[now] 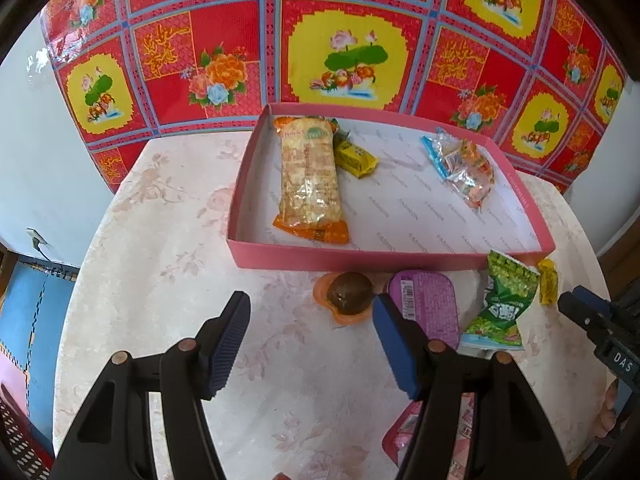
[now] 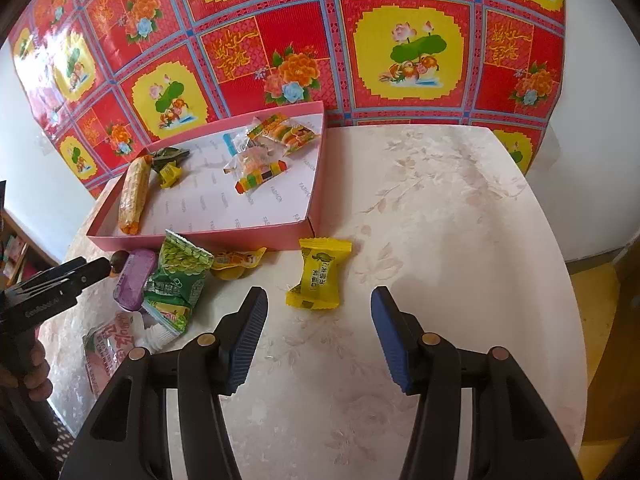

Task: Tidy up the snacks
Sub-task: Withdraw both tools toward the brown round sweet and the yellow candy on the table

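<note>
My table (image 1: pixel 160 240) carries a pink box (image 1: pixel 400 258) against the red flowered cloth (image 1: pixel 344 60). In the box lie a long orange cracker pack (image 1: pixel 310 176), a clear bag of sweets (image 1: pixel 464 168) and a small yellow candy (image 1: pixel 354 158). In front of the box sit a green pea packet (image 1: pixel 502 300), a purple jelly cup (image 1: pixel 430 304) and a brown jelly cup (image 1: pixel 349 298). I tilt both tools steeply down at the table. My left tool (image 1: pixel 310 344) stands wide with nothing between its pads (the brown cup lies just ahead of it). My right tool (image 2: pixel 318 336) is likewise apart and empty, with a yellow wrapped candy (image 2: pixel 318 276) just beyond its tips.
</note>
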